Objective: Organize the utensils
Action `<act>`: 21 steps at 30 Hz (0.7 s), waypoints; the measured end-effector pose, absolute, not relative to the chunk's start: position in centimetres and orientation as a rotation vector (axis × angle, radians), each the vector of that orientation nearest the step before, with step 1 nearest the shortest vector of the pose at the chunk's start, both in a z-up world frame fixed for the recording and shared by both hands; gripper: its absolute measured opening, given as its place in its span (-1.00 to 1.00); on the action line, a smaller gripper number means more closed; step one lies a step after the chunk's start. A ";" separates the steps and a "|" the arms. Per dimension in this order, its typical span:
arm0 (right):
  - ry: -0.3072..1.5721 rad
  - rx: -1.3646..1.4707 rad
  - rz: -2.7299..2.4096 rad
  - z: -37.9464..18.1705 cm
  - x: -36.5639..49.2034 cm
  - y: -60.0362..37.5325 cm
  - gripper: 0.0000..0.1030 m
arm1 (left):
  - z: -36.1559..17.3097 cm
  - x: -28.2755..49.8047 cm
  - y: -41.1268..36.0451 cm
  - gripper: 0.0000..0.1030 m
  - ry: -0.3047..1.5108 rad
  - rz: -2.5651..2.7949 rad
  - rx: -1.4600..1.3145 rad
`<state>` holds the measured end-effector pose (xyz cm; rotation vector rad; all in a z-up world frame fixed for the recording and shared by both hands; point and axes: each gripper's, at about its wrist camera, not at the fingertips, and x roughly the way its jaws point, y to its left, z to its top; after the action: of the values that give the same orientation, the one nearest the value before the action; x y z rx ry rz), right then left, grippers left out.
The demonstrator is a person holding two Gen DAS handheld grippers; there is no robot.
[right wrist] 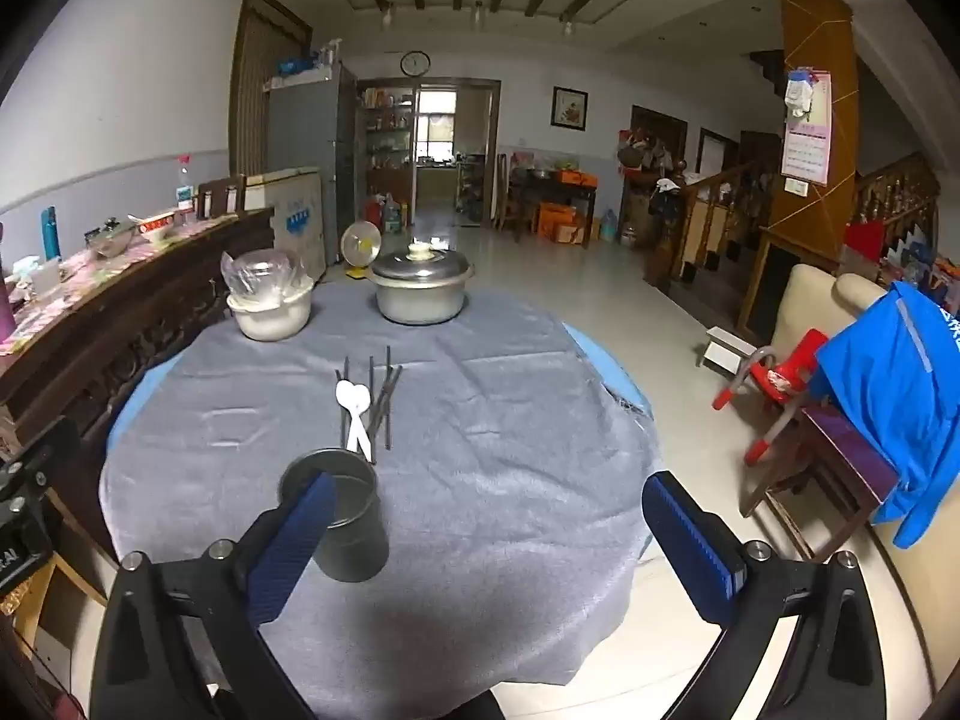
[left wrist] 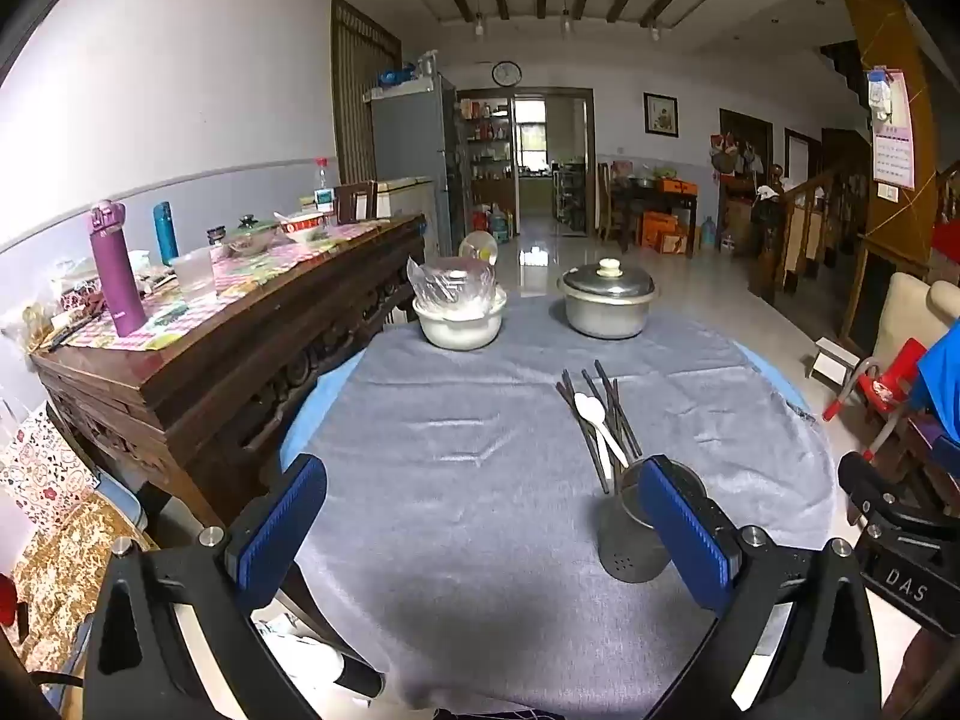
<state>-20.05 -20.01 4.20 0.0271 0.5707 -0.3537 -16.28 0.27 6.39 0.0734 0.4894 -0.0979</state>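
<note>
Utensils (left wrist: 600, 420) lie in a loose bundle on the grey cloth (left wrist: 456, 480) of the round table: several dark chopsticks (left wrist: 618, 402) and two white spoons (right wrist: 354, 405), bowls toward the far side, handles toward me. From my left camera the bundle sits at about one o'clock; from my right camera it is at about eleven o'clock. None of them is in the holder.

My metal holder (right wrist: 345, 516) stands upright just on the near side of the bundle, its rim close to the spoon handles. I cannot tell whether they touch. In the left view it is at about three o'clock, partly hidden behind a blue pad (left wrist: 690, 534) of my left gripper (left wrist: 480, 531). In the right view it is at nine o'clock, behind a pad of my right gripper (right wrist: 486, 540).

Both sets of jaws stand fully spread with only cloth showing between them; I am gripping nothing. Both grippers tilt downward over the near edge of the table, side by side, and I see a bit of the right rig at the left view's three o'clock edge.

At twelve o'clock on the far side of the table sits a lidded steel pot (left wrist: 607, 300). Beside it, toward eleven o'clock, is a white bowl (left wrist: 461, 324) with a clear plastic bag (left wrist: 450, 285) in it. A dark wooden sideboard (left wrist: 210, 360) runs along the wall at nine to ten o'clock, carrying a purple flask (left wrist: 114, 270).
</note>
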 end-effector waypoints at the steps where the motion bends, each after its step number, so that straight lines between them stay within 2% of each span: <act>1: 0.578 0.028 -0.352 4.1 -20.0 -20.0 1.00 | 6.4 -16.2 0.1 1.00 0.489 -0.095 0.075; 21: 0.554 0.072 -0.387 5.0 -21.2 -20.3 1.00 | 5.5 -15.5 -1.1 1.00 0.508 -0.088 0.116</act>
<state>-21.17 -20.26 5.04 0.0725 0.5542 -0.3873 -15.53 -1.13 5.46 0.1160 0.5079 -0.0877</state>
